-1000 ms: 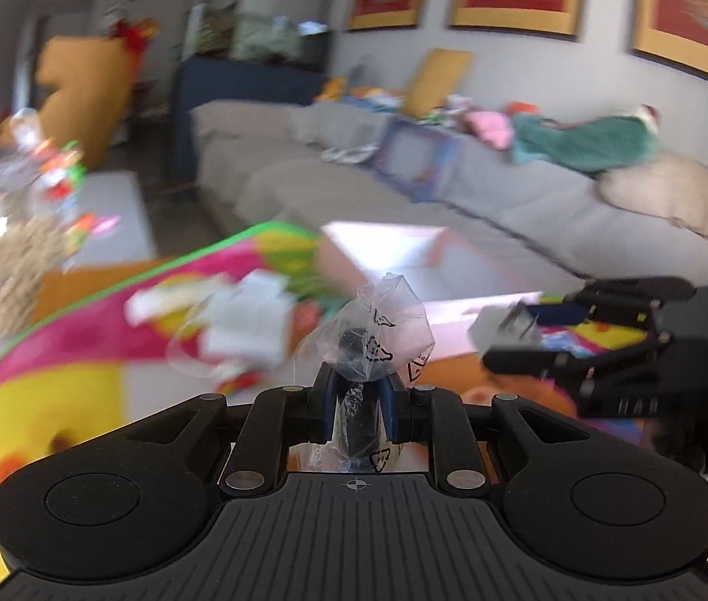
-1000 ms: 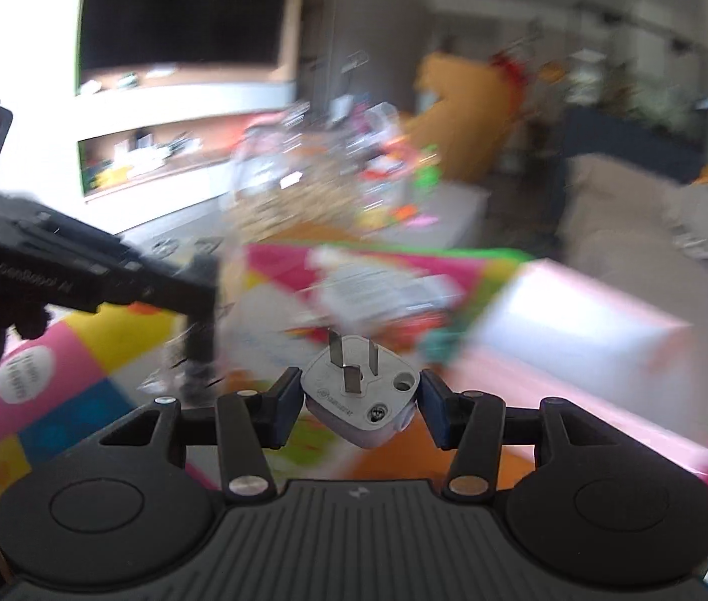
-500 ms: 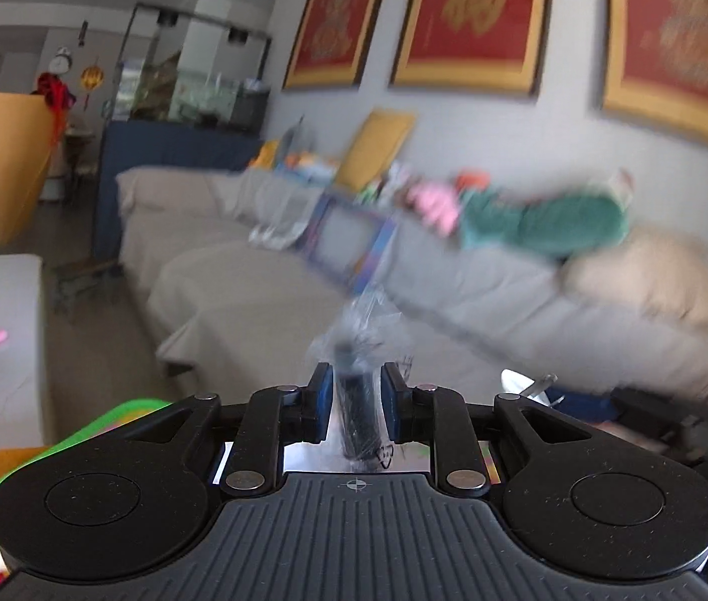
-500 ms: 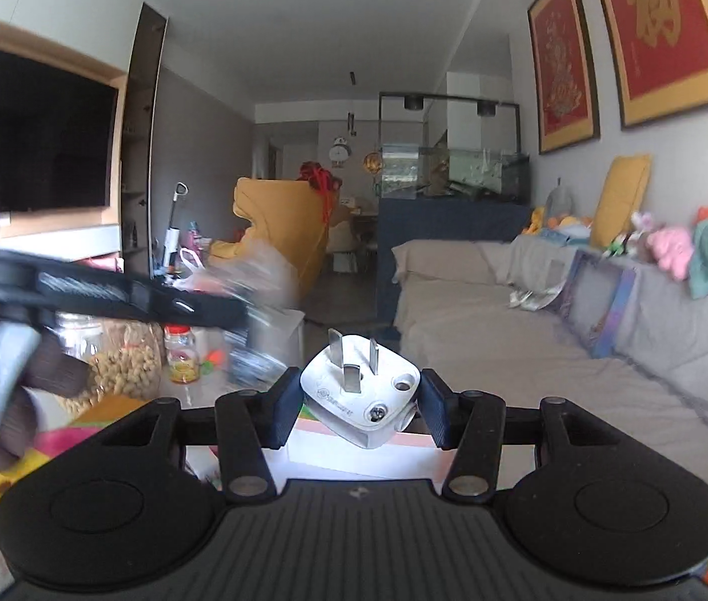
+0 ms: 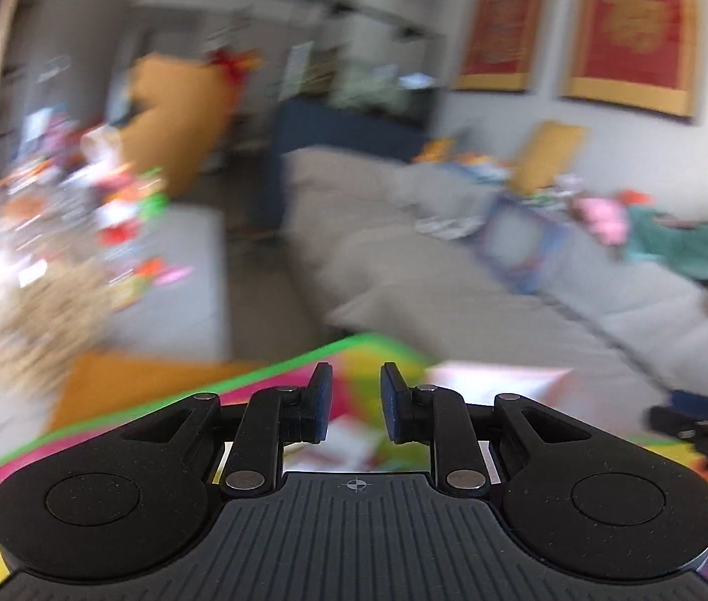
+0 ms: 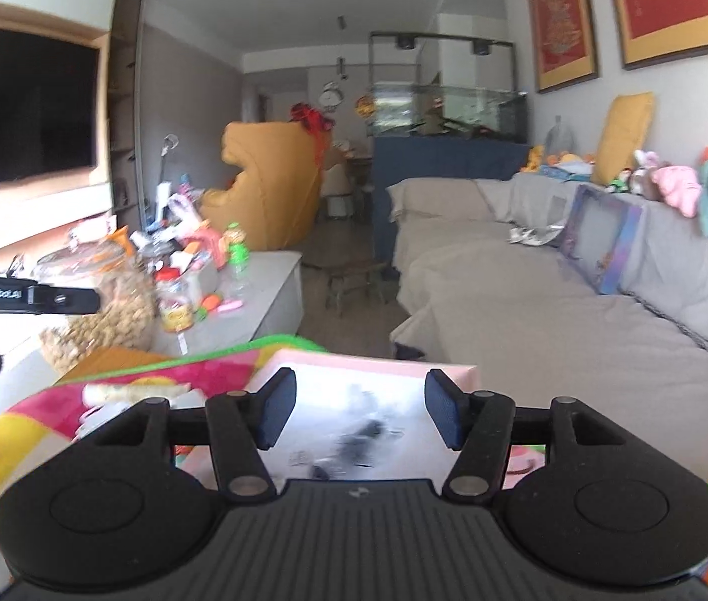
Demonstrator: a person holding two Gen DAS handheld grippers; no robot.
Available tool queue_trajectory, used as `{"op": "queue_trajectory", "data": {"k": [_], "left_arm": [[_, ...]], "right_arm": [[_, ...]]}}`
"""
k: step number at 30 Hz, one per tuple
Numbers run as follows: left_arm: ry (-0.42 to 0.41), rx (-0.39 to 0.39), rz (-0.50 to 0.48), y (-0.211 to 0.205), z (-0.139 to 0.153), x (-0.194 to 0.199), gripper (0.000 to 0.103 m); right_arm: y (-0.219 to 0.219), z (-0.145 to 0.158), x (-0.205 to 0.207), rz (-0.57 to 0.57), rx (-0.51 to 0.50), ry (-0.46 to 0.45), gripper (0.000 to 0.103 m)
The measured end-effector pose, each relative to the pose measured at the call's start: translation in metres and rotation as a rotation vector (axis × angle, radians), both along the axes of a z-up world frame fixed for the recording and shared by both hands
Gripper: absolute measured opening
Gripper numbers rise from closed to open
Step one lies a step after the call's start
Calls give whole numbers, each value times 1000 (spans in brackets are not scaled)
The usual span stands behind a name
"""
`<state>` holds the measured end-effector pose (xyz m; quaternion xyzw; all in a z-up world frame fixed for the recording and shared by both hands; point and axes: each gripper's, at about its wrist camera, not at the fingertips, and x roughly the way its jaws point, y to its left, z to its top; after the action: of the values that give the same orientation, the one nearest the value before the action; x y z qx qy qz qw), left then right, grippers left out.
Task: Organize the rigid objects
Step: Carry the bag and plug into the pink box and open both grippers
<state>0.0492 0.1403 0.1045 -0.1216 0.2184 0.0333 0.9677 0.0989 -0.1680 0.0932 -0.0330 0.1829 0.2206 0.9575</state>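
Note:
My right gripper (image 6: 360,408) is open and empty above a pink box (image 6: 369,375). Blurred dark items (image 6: 359,443) lie inside the box on its white bottom; I cannot tell what they are. My left gripper (image 5: 354,403) is open and empty over the colourful duck-print mat (image 5: 143,410); the pink box (image 5: 494,380) shows just beyond it to the right. The left view is motion-blurred. The left gripper also shows at the left edge of the right wrist view (image 6: 33,295), and the right gripper at the right edge of the left wrist view (image 5: 704,425).
A low white table (image 6: 263,295) at the left holds a glass jar of snacks (image 6: 108,305), bottles and small toys. A grey sofa (image 6: 554,310) runs along the right with a picture box (image 6: 599,245) and plush toys. A wooden stool (image 6: 354,275) stands between them.
Both grippers have opened. The bagged dark item has left the left gripper and the white plug has left the right one. Both views have tilted back down toward the mat and box.

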Motion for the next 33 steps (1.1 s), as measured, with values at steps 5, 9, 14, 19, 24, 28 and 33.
{"op": "queue_trajectory", "data": {"k": [5,9,14,19,24,28,33], "left_arm": [[129,-34,46,35,-35,-21,23],[165,-78,66,53,-57,-35,23],[171,-91,82,64,-66,-51,23],[155,-118,96,69,-71,-66,23],[172,-121,67,69,-74,-74,23],[195,-116,20,66,-77,-77,23],[196,-127,33,66,-76,-76,23]], "right_arm": [[47,-10,-10,112,-73,32,57],[91,-17,-21,223,-163,30,57],[133,-16,-25,332,-176,111,57],[180,-26,-17,411,-225,143,58],[219,-41,7,449,-237,218,58],[234,-54,22,425,-249,250,59],[230,-56,14,475,-209,277,61]]}}
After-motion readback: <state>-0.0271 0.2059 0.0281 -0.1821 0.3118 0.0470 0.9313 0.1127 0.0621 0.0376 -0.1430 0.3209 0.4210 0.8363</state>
